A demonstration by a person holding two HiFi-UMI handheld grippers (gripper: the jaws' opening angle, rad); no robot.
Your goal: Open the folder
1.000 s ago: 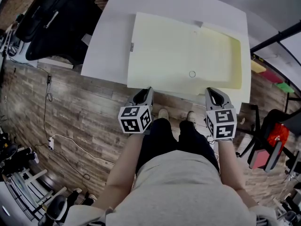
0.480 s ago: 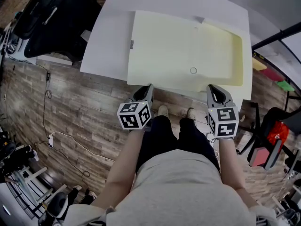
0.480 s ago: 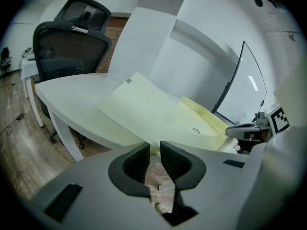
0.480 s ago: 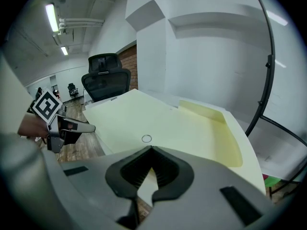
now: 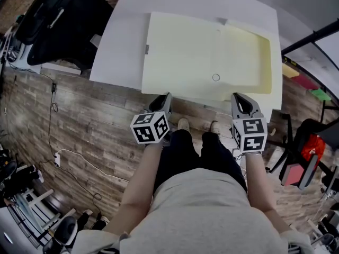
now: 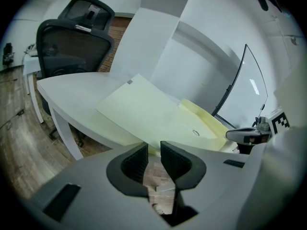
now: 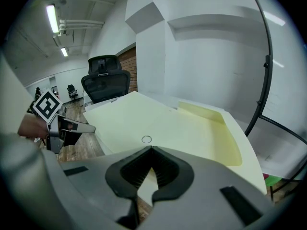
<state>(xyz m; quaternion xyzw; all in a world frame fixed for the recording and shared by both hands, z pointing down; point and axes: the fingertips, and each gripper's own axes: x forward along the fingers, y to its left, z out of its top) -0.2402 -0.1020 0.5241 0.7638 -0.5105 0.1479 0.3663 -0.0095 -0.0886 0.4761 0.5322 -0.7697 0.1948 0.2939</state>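
Cream-yellow and flat, the folder is lying on the white table, taking up most of its right half and reaching close to the near edge. Its right part is showing a deeper yellow than the rest; whether that is a raised flap or a pocket is hard to tell from above. A small ring is sitting on the pale sheet near the front, and a tiny grey tab is sticking out at the left edge, too small to read.

In the head view the table's far side is running out of the picture at the top, and the two tools are covering bits of its near edge. The person's trunk and legs are hiding the wooden floor below, with only the toes of the shoes peeking out. A black office chair is being cut off at the top left, and a red thing at the right edge is too blurred to name.

The left gripper is hanging just before the table edge with its jaws a narrow gap apart, only floor showing between them. The right gripper is pointing at the folder's front edge with its jaw tips meeting; nothing is visibly pinched there.

The only print in sight is the black-and-white square patterns on the marker cubes, which are carrying no words.
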